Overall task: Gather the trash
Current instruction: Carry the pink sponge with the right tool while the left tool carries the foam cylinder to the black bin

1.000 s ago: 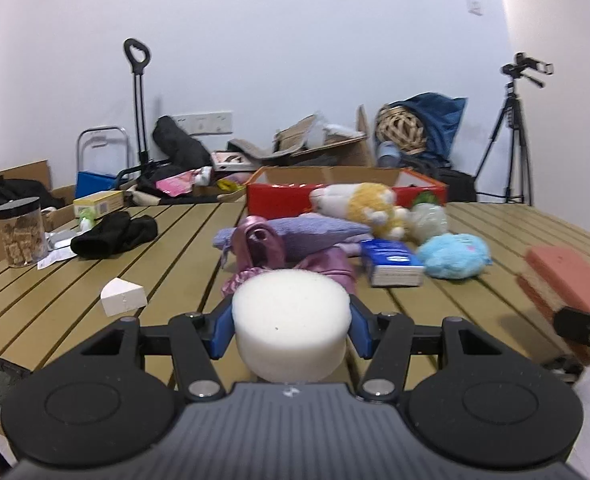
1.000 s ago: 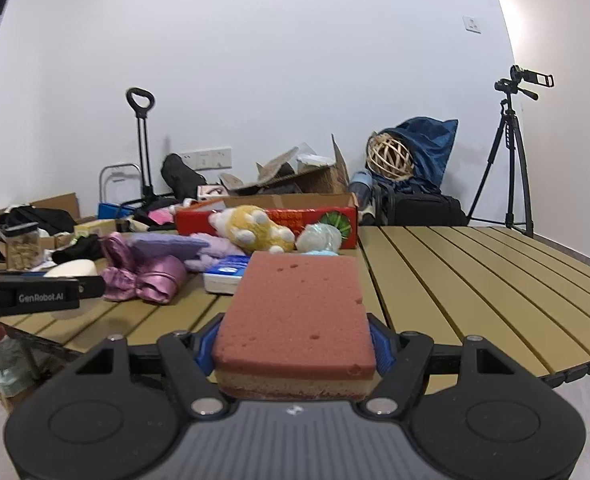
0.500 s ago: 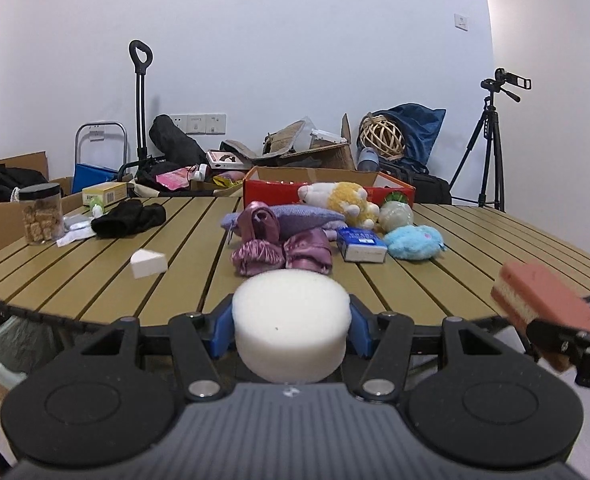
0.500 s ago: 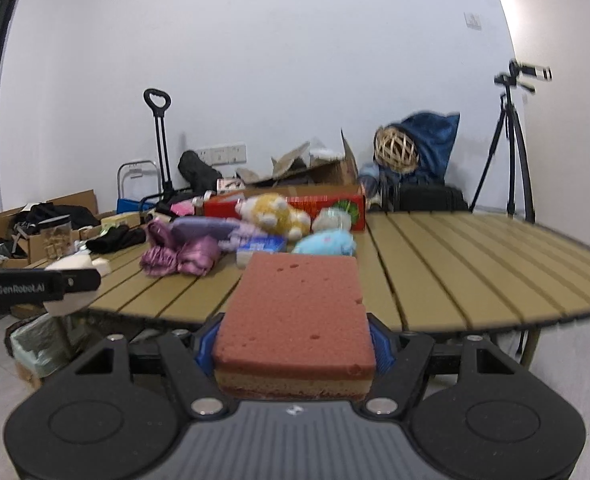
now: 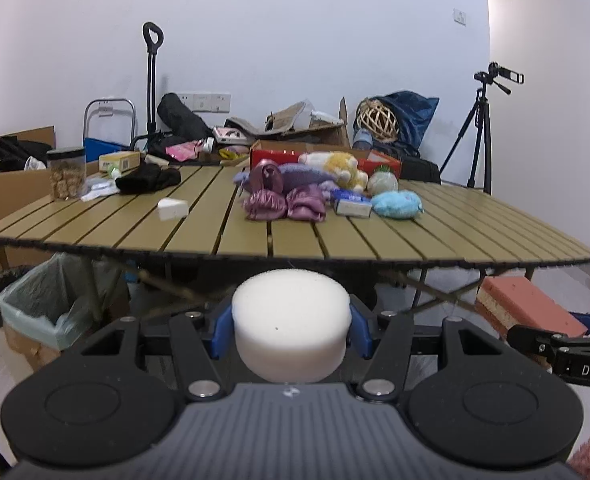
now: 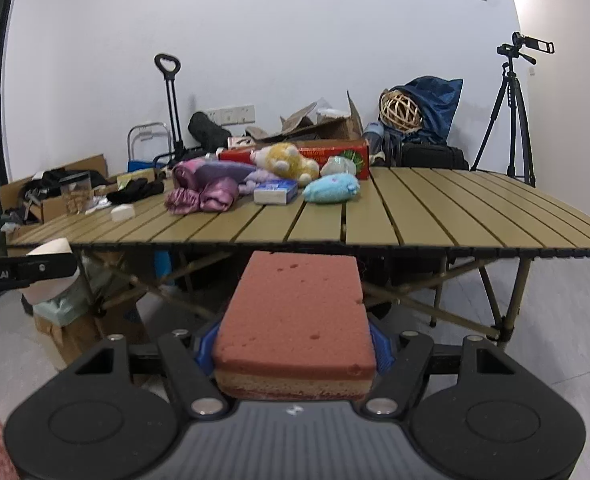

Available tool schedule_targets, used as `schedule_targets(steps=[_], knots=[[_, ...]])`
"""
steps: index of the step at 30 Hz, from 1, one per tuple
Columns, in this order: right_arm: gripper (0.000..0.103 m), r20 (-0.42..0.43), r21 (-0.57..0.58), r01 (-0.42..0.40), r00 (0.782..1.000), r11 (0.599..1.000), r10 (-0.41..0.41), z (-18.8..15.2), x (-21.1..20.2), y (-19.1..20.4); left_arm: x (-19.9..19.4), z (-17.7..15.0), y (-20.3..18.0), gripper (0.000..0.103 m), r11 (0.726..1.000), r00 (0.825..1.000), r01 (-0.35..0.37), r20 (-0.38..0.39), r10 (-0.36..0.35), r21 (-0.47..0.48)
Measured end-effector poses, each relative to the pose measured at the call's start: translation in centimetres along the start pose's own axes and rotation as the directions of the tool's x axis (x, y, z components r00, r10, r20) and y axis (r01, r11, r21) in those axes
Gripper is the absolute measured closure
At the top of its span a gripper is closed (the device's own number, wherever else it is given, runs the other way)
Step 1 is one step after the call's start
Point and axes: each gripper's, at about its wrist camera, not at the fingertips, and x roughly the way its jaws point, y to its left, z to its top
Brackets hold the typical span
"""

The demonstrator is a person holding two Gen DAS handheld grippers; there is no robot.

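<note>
White foam puck point(image 5: 291, 330): sat clamped between the blue pads point(image 5: 220, 330) of the left gripper point(image 5: 291, 332), held below and in front of the table edge.
Left jaws: closed on the puck from both sides.
Red-topped sponge point(image 6: 295, 322): was pinched between the fingers of the right gripper point(image 6: 295, 354), its tan underlayer facing the camera; it also appeared at the right of the left wrist view point(image 5: 529, 308).
Right jaws: closed on the sponge.
Slatted table point(image 5: 199, 236): stood ahead of both grippers, carrying a white wedge point(image 5: 172, 208), pink satin cloth point(image 5: 285, 205), a blue plush point(image 5: 397, 205) and a small blue-and-white box point(image 5: 351, 204).
Lined bin point(image 5: 41, 306): stood on the floor under the table's left end, its pale green bag open, well apart from both held pieces.
</note>
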Motion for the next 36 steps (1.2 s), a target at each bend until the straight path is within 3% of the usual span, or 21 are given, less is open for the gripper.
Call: schedule_targets(steps=[8,16,24,29,36], knots=[[0.033,-0.130,-0.032,-0.011,0.991,0.999,0.007,-3.2,-1.8,1.1,-1.6,-3.4,0.0,0.046,0.999,0.994,-0.002,-0.107,0.006,0.036],[0.033,-0.282,-0.056,-0.031,0.959,0.998,0.014,-5.8,-2.3,2.5,-3.0,-6.2,-1.0,0.046,0.996,0.980,0.022,-0.199,-0.005,0.083],[0.033,-0.369,-0.055,-0.053,0.929,0.997,0.029,-6.5,-1.1,3.4,-1.6,-8.5,-1.6,0.046,0.996,0.942,0.046,-0.336,-0.018,0.076],[0.033,-0.408,-0.063,-0.066,0.912,0.996,0.035,-6.8,-0.2,3.7,-0.3,-9.0,-0.4,0.046,1.000,0.916,0.026,-0.400,-0.018,0.015],[0.033,-0.446,-0.098,-0.097,0.894,0.990,0.043,-6.9,1.8,4.6,0.5,-9.0,0.1,0.046,1.000,0.904,0.004,-0.427,-0.001,0.007]])
